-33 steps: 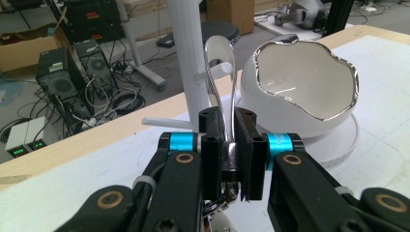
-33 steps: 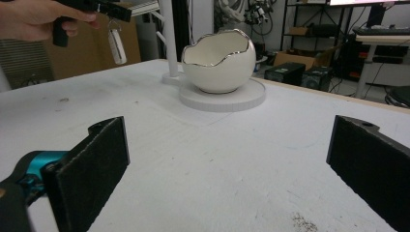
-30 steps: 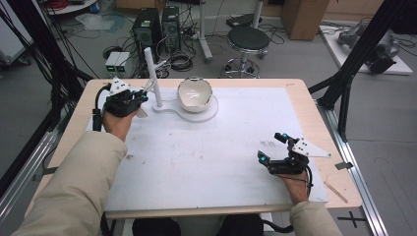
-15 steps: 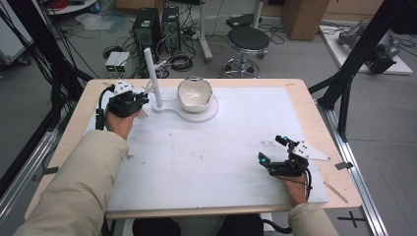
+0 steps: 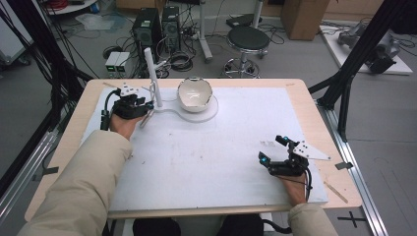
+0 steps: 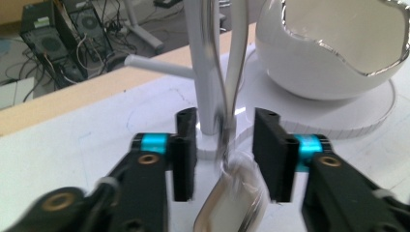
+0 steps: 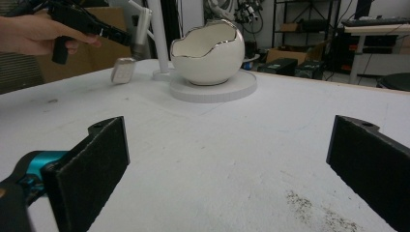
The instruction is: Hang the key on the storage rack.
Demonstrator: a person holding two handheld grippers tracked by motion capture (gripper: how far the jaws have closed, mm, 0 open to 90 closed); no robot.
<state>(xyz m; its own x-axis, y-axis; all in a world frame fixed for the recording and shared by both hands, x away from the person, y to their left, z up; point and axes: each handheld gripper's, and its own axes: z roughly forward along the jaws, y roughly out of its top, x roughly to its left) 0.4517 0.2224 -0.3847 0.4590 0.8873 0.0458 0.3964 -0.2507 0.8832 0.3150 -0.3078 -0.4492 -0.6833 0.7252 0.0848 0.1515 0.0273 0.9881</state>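
A white egg-shaped bowl with a silver jagged rim sits on a round white base at the back of the table. A white post rises beside it. A silver spoon hangs by the post, its handle between the jaws of my left gripper, which stand open on either side without touching it. In the high view the left gripper is just left of the post. My right gripper rests open near the front right of the white mat, nothing between its jaws. The right gripper view shows the bowl and spoon far ahead.
A white mat covers most of the wooden table. A faint dark smudge lies on the mat in front of the right gripper. A stool, computer towers and cables stand on the floor beyond the table.
My left gripper has edged in toward the post and now has the spoon handle between its jaws. The right gripper has shifted slightly toward the front right.
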